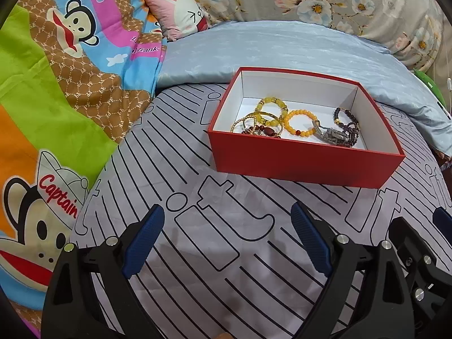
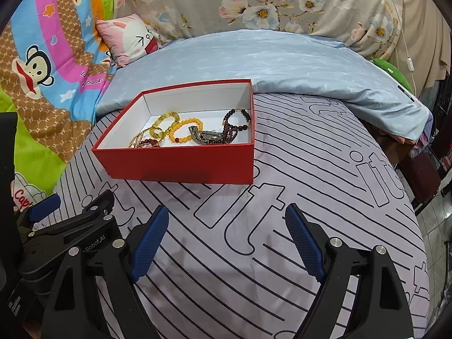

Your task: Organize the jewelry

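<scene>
A red box (image 1: 305, 166) with a white inside sits on the striped bed sheet; it also shows in the right wrist view (image 2: 180, 165). It holds several bracelets: a yellow bead one (image 1: 272, 104), an orange bead one (image 1: 299, 123), gold bangles (image 1: 254, 123), a dark bead strand (image 1: 349, 125) and a metal watch (image 1: 330, 135). My left gripper (image 1: 227, 221) is open and empty, near the sheet in front of the box. My right gripper (image 2: 226, 221) is open and empty, beside the left one (image 2: 45, 206).
A light blue pillow (image 1: 282, 48) lies behind the box. A cartoon monkey blanket (image 1: 56, 84) is bunched at the left, with a small pink cushion (image 1: 178, 11) and a floral blanket (image 2: 254, 2) at the back. The bed's right edge (image 2: 415, 197) drops to the floor.
</scene>
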Motion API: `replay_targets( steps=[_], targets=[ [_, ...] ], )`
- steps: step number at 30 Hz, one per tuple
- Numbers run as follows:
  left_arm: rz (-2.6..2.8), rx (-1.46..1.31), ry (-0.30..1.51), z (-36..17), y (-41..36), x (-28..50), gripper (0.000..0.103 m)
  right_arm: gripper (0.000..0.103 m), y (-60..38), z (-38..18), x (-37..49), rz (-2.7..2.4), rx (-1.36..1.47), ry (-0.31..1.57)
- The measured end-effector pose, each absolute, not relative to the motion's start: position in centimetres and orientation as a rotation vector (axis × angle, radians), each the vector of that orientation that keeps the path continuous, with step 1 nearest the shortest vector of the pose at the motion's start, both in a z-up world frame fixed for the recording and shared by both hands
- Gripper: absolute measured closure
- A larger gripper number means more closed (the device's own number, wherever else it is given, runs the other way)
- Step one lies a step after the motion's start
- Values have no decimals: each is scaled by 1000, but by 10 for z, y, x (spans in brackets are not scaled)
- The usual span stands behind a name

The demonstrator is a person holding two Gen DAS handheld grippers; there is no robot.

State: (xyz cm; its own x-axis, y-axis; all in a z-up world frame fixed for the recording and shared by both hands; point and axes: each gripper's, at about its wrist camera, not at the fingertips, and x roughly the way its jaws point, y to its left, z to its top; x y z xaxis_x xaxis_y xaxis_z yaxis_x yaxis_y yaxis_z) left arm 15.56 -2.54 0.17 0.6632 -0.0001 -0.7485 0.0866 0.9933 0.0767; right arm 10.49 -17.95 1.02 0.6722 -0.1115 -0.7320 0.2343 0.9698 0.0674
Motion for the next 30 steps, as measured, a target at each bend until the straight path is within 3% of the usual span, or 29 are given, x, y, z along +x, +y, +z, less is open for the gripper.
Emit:
replay_targets(
  steps=[30],
  targets=[
    [-16,121,838,-2,-20,154,13,22,-175,5,105,-202,148,814]
  ],
)
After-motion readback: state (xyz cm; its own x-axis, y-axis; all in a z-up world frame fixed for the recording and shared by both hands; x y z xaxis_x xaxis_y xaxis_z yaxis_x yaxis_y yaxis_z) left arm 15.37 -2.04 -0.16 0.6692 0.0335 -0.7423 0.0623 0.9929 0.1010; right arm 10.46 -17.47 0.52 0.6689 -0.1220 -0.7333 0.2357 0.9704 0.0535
